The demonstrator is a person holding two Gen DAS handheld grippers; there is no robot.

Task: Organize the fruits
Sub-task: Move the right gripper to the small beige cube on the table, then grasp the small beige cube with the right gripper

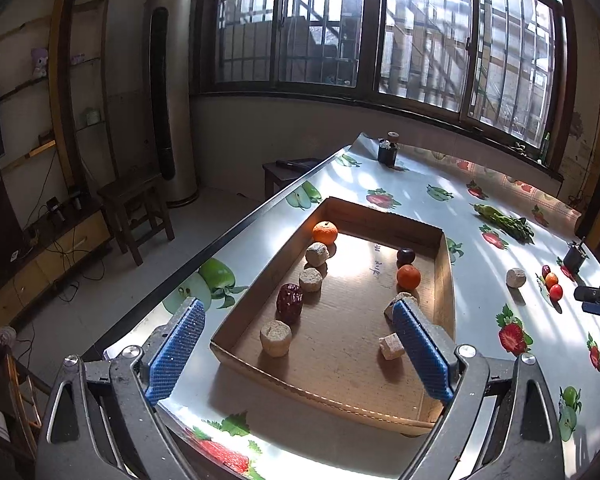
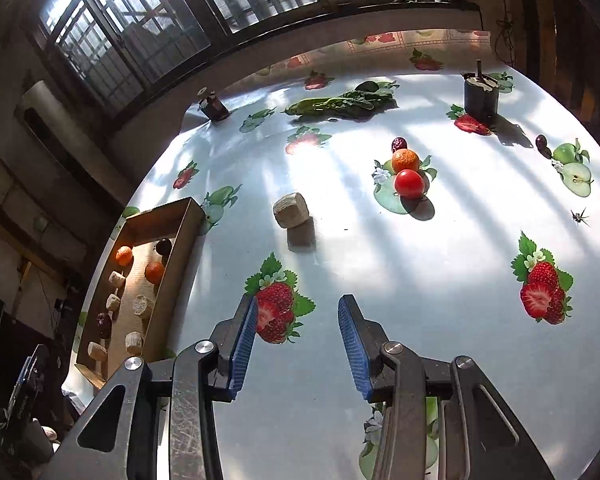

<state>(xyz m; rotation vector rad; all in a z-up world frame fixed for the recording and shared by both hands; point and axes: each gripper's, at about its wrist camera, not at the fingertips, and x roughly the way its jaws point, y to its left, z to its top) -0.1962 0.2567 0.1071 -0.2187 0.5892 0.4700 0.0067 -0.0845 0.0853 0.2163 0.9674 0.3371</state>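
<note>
Cardboard tray (image 1: 446, 276) on surface (image 2: 380, 264): two oranges, plum, red date, pale chunks. Loose: pale chunk (image 2: 291, 209), orange (image 2: 405, 160), tomato (image 2: 409, 183). Left claw (image 1: 300, 354) spread, empty; right claw (image 2: 298, 346) spread, empty.

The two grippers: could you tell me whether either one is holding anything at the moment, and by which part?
Nothing is held. The left gripper is open above the cardboard tray, and the right gripper is open over the table.

A glossy white tablecloth (image 2: 380, 264) is printed with red strawberries and green apples. The brown cardboard tray (image 1: 446, 280) holds orange mandarins (image 1: 325, 232), beige chunks and a dark red date (image 1: 289, 303). Far right lie leafy greens (image 2: 342, 103) and a red tomato (image 2: 409, 183).
</note>
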